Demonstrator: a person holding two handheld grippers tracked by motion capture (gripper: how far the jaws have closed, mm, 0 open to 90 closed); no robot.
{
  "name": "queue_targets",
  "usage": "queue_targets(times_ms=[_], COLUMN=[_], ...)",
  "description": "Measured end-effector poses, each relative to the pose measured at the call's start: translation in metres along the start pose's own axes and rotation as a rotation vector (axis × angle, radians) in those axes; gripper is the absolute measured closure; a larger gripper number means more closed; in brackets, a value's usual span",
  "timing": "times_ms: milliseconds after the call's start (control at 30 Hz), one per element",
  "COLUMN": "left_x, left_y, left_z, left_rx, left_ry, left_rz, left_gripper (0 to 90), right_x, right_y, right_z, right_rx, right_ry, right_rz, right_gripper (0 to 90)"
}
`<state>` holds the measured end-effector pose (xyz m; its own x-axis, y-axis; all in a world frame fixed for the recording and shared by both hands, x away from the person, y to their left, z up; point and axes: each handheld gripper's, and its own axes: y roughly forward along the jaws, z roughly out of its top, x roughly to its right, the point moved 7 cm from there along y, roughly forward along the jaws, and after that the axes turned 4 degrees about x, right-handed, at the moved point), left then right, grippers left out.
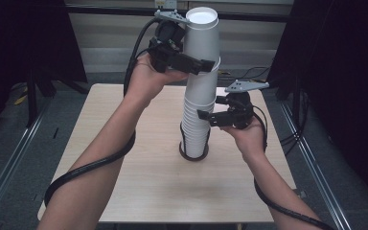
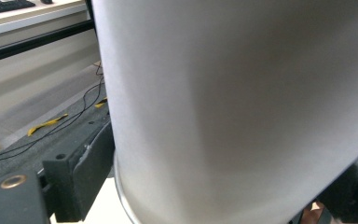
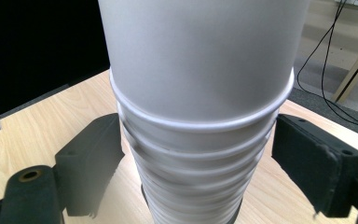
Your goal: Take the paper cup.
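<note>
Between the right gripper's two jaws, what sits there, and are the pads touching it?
The stack of white cups stands between the jaws of the right gripper. In the right gripper view a narrow gap shows on each side, so the pads are clear.

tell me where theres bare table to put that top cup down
Bare wood lies on the table left of the cup stack, under the left forearm, and along the near edge in front of the stack. It is crowded right of the stack, where the right gripper flanks it, and up top, where the left gripper clamps the top cup.
</note>
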<state>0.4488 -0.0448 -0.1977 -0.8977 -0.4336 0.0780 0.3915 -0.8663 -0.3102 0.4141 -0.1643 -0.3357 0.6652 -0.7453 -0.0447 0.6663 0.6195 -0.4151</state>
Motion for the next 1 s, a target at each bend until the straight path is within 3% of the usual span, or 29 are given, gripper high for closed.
queue_targets(times_ms=[367,567,1000], left_x=[-0.003,-0.005,-0.017], left_y=[-0.011,-0.019,-0.044], left_z=[0.004,-0.001,-0.018], left_rx=[0.001,0.003,0.014], left_ry=[-0.001,-0.007,-0.022], left_rz=[0.007,-0.001,0.024], left_gripper=[10.4,10.4,10.3], right_x=[0.002,0.004,0.013], right_y=[0.002,0.001,-0.009], right_z=[-0.009,-0.013,-0.028], right_rx=[-0.008,-0.018,-0.020], right_ry=[0.012,0.008,0.030], right_rz=[0.002,0.002,-0.007], right_gripper=[14.1,14.0,14.0])
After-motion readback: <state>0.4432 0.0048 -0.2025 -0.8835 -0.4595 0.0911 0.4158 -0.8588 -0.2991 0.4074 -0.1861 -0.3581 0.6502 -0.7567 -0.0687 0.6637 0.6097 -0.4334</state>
